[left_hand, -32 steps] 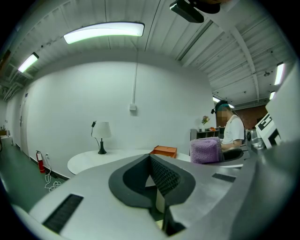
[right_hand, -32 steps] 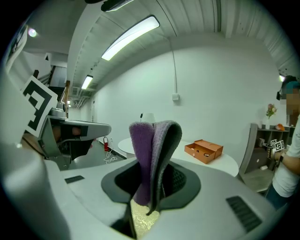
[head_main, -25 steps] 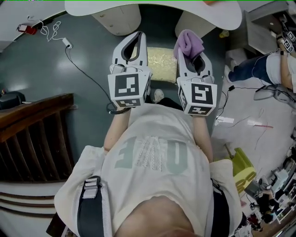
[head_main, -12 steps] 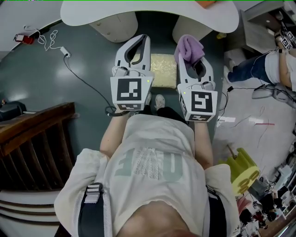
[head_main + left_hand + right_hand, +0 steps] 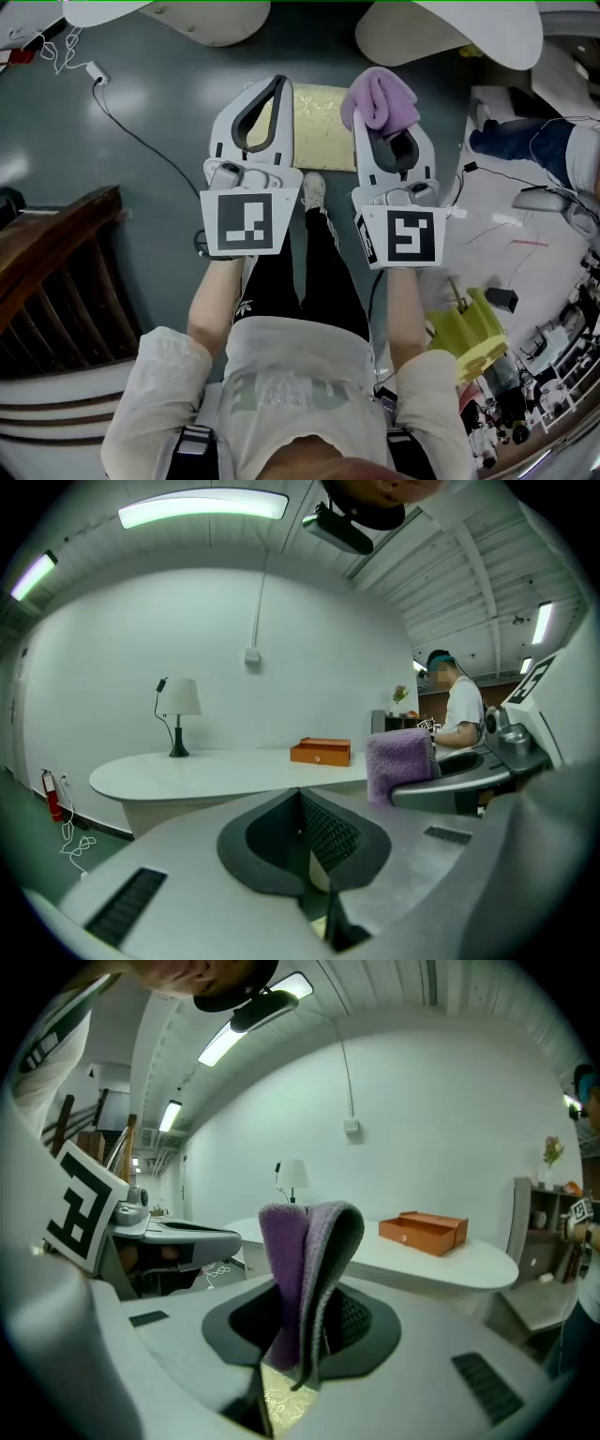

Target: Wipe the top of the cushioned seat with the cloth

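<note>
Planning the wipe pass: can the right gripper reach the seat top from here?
Probably yes. The right gripper, shut on the cloth, hangs above the seat's right edge, and the visible seat top is bare. The left gripper sits over the opposite edge, clear of that path.

Scanning for anything I can read. On the shirt (image 5: 281, 392), in the head view, there is pale block print across the chest, but it is creased and foreshortened and I can't make out the letters. The left cube (image 5: 246, 222) has a black-and-white square marker pattern, not letters or digits. The right cube (image 5: 406, 236) has the same kind of pattern, nothing legible. In the right gripper view the left cube's side face shows another blocky marker, still no text. The orange box (image 5: 321, 752) on the table (image 5: 216, 772) is too small to tell any label. So, no readable writing anywhere.
</note>
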`<state>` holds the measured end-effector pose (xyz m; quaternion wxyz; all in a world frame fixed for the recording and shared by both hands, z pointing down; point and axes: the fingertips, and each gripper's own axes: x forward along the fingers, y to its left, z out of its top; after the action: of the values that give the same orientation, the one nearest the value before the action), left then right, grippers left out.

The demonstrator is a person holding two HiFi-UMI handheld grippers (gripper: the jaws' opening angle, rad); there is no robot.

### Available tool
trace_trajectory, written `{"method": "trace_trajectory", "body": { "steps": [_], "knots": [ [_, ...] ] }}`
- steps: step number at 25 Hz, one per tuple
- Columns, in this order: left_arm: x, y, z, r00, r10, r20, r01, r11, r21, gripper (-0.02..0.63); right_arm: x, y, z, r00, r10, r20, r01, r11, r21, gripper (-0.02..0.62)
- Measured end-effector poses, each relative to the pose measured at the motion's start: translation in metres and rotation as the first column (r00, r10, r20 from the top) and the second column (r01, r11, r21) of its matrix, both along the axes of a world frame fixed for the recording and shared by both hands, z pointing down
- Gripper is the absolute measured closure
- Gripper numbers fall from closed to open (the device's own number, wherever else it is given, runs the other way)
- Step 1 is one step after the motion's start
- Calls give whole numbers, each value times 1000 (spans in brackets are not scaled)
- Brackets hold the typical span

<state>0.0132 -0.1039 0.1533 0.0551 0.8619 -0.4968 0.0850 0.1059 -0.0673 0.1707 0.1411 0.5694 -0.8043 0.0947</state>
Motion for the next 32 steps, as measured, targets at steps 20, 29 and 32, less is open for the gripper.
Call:
{"method": "trace_trajectory", "body": {
  "steps": [20,29,32],
  "knots": [
    [-29,18,169,999,-10,52,16,993,-117,598,-32,15,166,1000,-11,16,14,987,-159,495],
    [-43,17,181,997,-16,80,26,992,-125,599,-53,-4,186,994,-42,104,64,974,-219,495],
    [-59,16,189,994,-26,110,40,991,-129,599,-77,-16,212,975,-49,215,112,949,-293,495]
  ]
}}
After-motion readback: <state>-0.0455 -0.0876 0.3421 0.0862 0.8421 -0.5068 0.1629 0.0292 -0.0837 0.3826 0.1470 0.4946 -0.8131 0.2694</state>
